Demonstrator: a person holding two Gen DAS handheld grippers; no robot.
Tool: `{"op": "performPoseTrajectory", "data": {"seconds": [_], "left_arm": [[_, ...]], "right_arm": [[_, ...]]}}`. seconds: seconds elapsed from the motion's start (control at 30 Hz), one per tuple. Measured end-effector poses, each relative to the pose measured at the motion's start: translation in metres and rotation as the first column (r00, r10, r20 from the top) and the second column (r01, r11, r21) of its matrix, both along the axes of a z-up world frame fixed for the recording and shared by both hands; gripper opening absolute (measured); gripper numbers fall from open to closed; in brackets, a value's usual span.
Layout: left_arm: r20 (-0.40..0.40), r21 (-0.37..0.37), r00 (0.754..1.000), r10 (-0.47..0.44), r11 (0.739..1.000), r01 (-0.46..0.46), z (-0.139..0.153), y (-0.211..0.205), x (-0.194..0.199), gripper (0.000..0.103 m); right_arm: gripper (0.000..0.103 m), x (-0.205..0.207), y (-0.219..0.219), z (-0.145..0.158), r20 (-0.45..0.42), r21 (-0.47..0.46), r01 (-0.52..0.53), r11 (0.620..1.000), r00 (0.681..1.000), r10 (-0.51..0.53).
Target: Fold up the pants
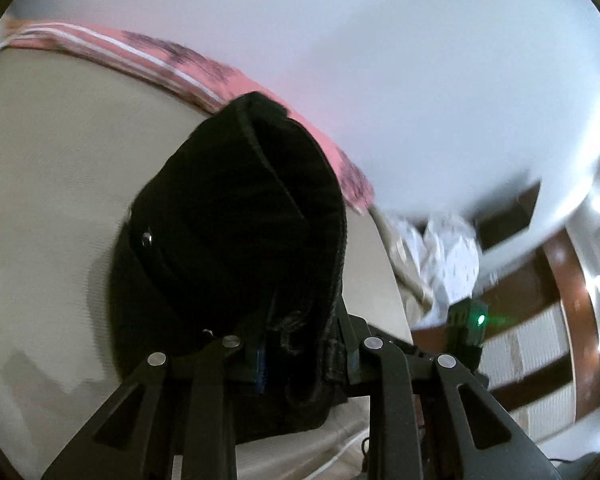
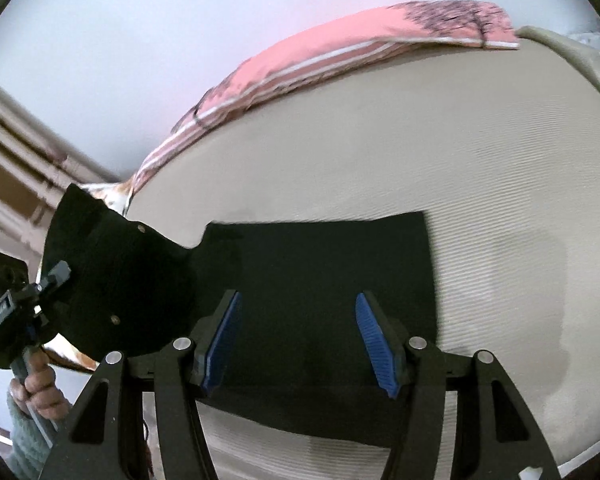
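Pinching one end of the black pants (image 2: 312, 276) in my left gripper (image 1: 296, 364) above the beige mattress (image 2: 480, 152), my right gripper (image 2: 296, 340) hovering open-jawed and empty over the flat part, I judge the fold just begun.
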State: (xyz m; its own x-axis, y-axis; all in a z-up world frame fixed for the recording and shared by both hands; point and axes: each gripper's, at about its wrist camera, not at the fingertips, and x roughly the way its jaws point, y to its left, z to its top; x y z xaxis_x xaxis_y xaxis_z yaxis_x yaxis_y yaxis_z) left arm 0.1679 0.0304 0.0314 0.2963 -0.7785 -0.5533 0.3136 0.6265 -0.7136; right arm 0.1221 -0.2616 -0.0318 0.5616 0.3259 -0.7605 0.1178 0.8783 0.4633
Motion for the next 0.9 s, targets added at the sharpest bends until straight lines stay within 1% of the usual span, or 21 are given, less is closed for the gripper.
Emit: {"op": "performPoseTrajectory", "data": {"seconds": [0.07, 0.13, 0.23, 0.3, 0.33, 0.43, 0.47, 0.53, 0.57, 0.6, 0.63, 0.67, 0.73, 0.8, 0.9], "left_arm": [[-0.001, 0.054, 0.998, -0.056, 0.997, 0.056, -0.005, -0.037, -0.005, 0.025], [-0.008, 0.117, 0.994, -0.107, 0.987, 0.107, -0.017, -0.076, -0.009, 0.025], [-0.052, 0.167, 0.986, -0.16, 0.972, 0.166, -0.037, -0.111, -0.021, 0.025], [-0.057, 0.231, 0.98, -0.189, 0.953, 0.197, -0.05, -0.132, -0.027, 0.025], [-0.048, 0.289, 0.978, -0.203, 0.934, 0.208, -0.058, -0.144, -0.031, 0.025], [-0.05, 0.394, 0.973, -0.225, 0.891, 0.227, -0.078, -0.163, -0.038, 0.026], [-0.052, 0.403, 0.973, -0.224, 0.887, 0.226, -0.079, -0.169, -0.038, 0.028], [-0.05, 0.401, 0.974, -0.222, 0.889, 0.223, -0.079, -0.172, -0.045, 0.038], [-0.047, 0.394, 0.973, -0.225, 0.891, 0.225, -0.077, -0.173, -0.048, 0.048], [-0.041, 0.379, 0.971, -0.235, 0.895, 0.233, -0.075, -0.177, -0.047, 0.053], [-0.015, 0.373, 0.968, -0.251, 0.897, 0.238, -0.071, -0.179, -0.049, 0.062], [0.012, 0.38, 0.965, -0.261, 0.894, 0.237, -0.064, -0.175, -0.054, 0.068], [0.071, 0.379, 0.953, -0.293, 0.892, 0.246, -0.05, -0.17, -0.061, 0.07], [0.097, 0.367, 0.951, -0.293, 0.899, 0.24, -0.038, -0.165, -0.061, 0.072], [0.116, 0.353, 0.971, -0.21, 0.922, 0.157, -0.029, -0.136, -0.051, 0.074]], "right_arm": [[0.057, -0.007, -0.017, 0.0, 0.005, 0.004, 0.024, 1.0, 1.0, -0.024], [0.057, -0.011, -0.03, -0.003, 0.004, 0.011, 0.044, 0.999, 0.999, -0.044], [0.057, -0.018, -0.045, -0.013, -0.004, 0.035, 0.07, 0.997, 0.998, -0.07], [0.058, -0.021, -0.054, -0.022, -0.016, 0.055, 0.081, 0.995, 0.997, -0.081], [0.058, -0.023, -0.056, -0.025, -0.021, 0.058, 0.083, 0.995, 0.996, -0.082], [0.058, -0.025, -0.064, -0.033, -0.032, 0.063, 0.081, 0.995, 0.996, -0.079], [0.058, -0.025, -0.065, -0.035, -0.034, 0.067, 0.076, 0.995, 0.997, -0.074], [0.058, -0.024, -0.066, -0.038, -0.035, 0.069, 0.068, 0.995, 0.997, -0.066], [0.058, -0.023, -0.066, -0.039, -0.035, 0.071, 0.063, 0.996, 0.998, -0.06], [0.058, -0.022, -0.066, -0.039, -0.036, 0.073, 0.056, 0.996, 0.998, -0.053], [0.058, -0.02, -0.065, -0.039, -0.037, 0.074, 0.048, 0.996, 0.998, -0.045], [0.058, -0.019, -0.065, -0.04, -0.037, 0.075, 0.043, 0.996, 0.999, -0.04], [0.058, -0.015, -0.064, -0.041, -0.039, 0.085, 0.027, 0.996, 0.999, -0.024], [0.058, -0.01, -0.061, -0.044, -0.037, 0.106, 0.002, 0.994, 0.999, 0.002], [0.058, 0.003, -0.054, -0.054, -0.047, 0.196, -0.091, 0.976, 0.994, 0.102]]}}
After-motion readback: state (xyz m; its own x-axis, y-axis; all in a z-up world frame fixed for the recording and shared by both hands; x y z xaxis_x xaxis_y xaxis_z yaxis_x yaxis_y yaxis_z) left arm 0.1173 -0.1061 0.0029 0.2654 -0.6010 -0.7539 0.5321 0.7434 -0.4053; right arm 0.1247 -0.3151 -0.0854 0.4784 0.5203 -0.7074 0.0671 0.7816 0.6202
